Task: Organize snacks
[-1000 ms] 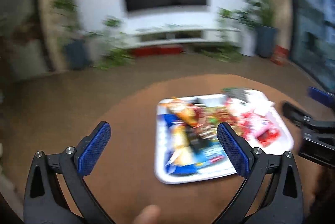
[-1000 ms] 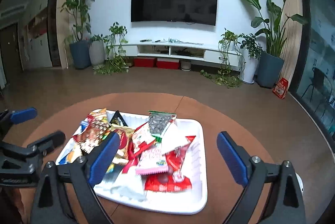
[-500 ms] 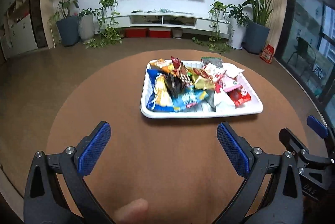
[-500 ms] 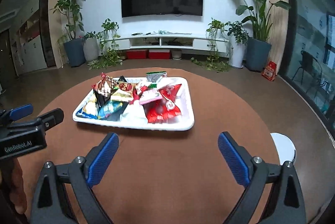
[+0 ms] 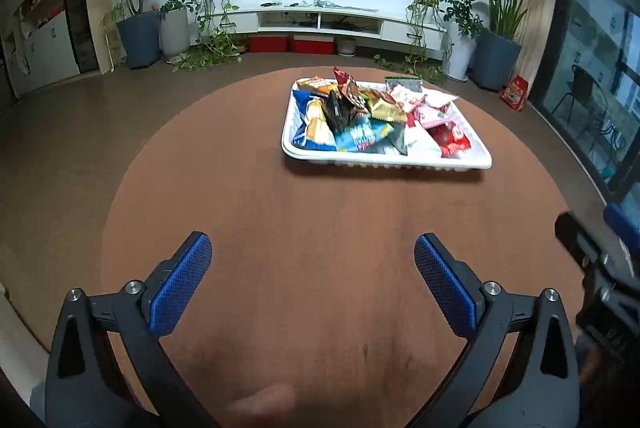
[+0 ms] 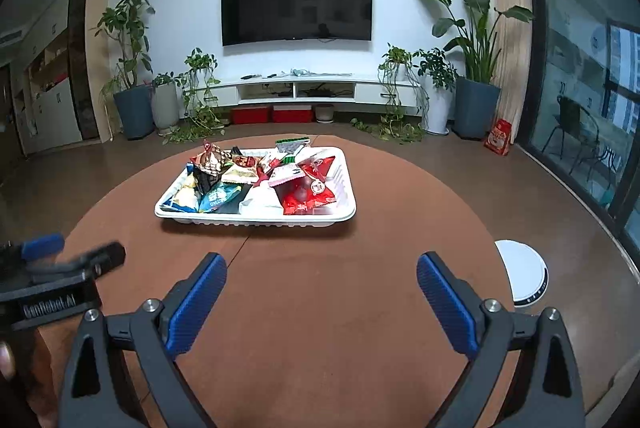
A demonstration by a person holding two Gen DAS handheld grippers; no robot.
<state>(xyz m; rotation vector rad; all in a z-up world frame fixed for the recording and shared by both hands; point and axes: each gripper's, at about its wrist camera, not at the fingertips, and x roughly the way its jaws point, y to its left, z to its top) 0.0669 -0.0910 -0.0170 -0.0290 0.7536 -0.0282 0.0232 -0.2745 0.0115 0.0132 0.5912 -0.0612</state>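
A white tray [image 5: 472, 160] holds a pile of several snack packets [image 5: 360, 116] on the far half of a round brown table [image 5: 304, 228]. The tray also shows in the right wrist view [image 6: 344, 210], with its packets [image 6: 256, 184] heaped inside. My left gripper [image 5: 312, 252] is open and empty, low over the near part of the table, well short of the tray. My right gripper [image 6: 320, 268] is open and empty at a similar distance. Each gripper shows at the edge of the other's view.
A white round object [image 6: 524, 280] stands on the floor past the table's right edge. Beyond the table are a TV [image 6: 296, 4], a low white cabinet [image 6: 304, 92] and several potted plants [image 6: 476, 76]. A glass door [image 6: 592, 108] is on the right.
Both grippers have pulled back and down from above the tray toward the table's near edge. The tray now lies farther ahead. Both stayed open and empty.
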